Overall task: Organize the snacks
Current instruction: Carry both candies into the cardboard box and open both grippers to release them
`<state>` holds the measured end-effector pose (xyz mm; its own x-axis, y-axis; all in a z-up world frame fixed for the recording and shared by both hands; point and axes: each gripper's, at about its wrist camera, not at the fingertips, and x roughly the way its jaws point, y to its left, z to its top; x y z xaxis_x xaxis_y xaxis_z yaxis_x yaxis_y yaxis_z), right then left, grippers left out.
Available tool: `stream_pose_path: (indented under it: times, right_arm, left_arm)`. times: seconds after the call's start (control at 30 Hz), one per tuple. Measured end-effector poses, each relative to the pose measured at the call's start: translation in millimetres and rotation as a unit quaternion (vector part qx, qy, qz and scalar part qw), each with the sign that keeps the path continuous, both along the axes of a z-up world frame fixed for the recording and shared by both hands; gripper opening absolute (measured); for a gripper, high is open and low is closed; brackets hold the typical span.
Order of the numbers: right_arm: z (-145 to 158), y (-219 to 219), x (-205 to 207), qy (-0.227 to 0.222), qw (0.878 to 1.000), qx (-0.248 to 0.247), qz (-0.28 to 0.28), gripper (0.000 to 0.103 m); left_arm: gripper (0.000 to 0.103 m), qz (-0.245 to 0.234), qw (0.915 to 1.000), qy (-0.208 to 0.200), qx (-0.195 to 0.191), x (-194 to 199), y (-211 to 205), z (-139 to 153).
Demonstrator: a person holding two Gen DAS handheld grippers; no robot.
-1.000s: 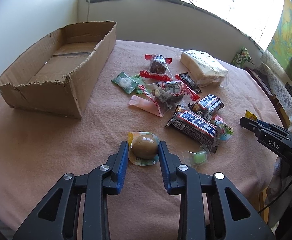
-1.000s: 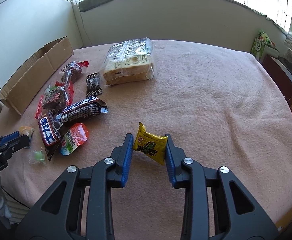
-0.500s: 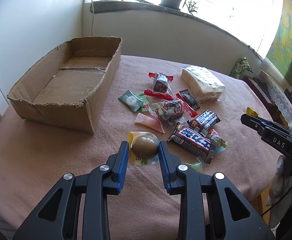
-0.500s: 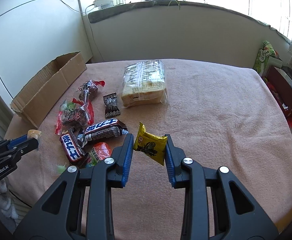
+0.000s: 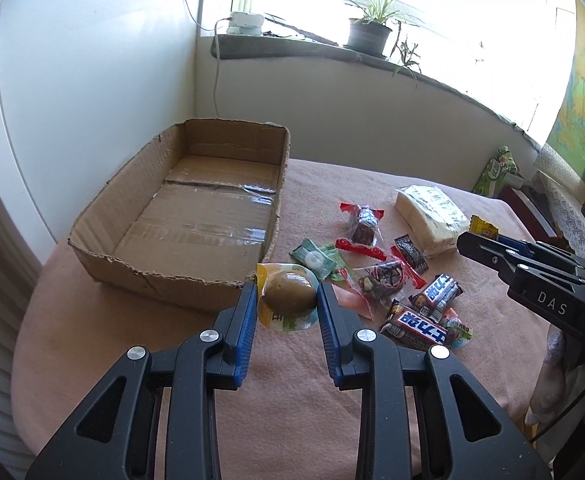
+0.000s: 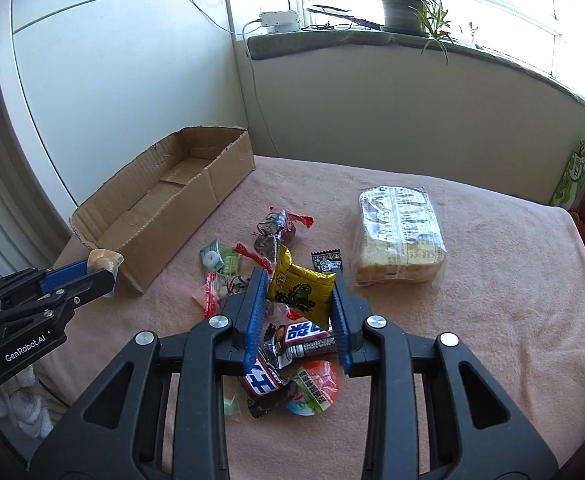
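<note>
At the far left of the pink-covered table (image 5: 132,360) we are seeing the open cardboard box (image 5: 196,216), its floor bare and taped, lying lengthwise against the white wall. Just to its right, near its front corner, we are holding the left gripper (image 5: 288,300) above the cloth, its blue pads pinching a round brown snack in a clear wrapper (image 5: 290,294) from both sides. Further right, the loose pile of snacks is lying on the table: a green wrapped candy (image 5: 312,258), red-ended clear packets (image 5: 366,226), a small black sachet (image 5: 410,254) and two dark chocolate bars (image 5: 420,326) with blue-and-white lettering, with an orange-lidded cup (image 6: 314,388) at the near edge. Over this pile we are holding the right gripper (image 6: 298,298), its pads pressing on a yellow packet with black print (image 6: 300,288), which is hanging tilted between them, clear of the table. To the far right of the pile, a clear bag of sliced bread (image 6: 398,236) is resting flat on the cloth, well apart from the box.
</note>
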<state>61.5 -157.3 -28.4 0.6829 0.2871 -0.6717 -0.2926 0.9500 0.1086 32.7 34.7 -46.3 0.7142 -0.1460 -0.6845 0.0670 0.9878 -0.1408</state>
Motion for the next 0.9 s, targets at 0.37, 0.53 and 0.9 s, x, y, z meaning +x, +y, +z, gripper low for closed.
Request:
stream_pose_path:
  times: [0.37,0.53,0.9]
  right_arm:
    - [12,75,27,-0.01,0.997,0.001,0.072,0.031]
    - [15,103,42,-0.009,0.995,-0.001,0.095,0.031]
    - [4,153,70,0.008,0.992,-0.011,0.127,0.031]
  left_arm:
    - [0.028,0.043,0.9989,-0.013,0.014,20,39,7]
    - [0.028,0.056,0.9981,-0.014,0.02,28,52,6]
    - [0.028,0.074,0.997,-0.009,0.023,45,75,-1]
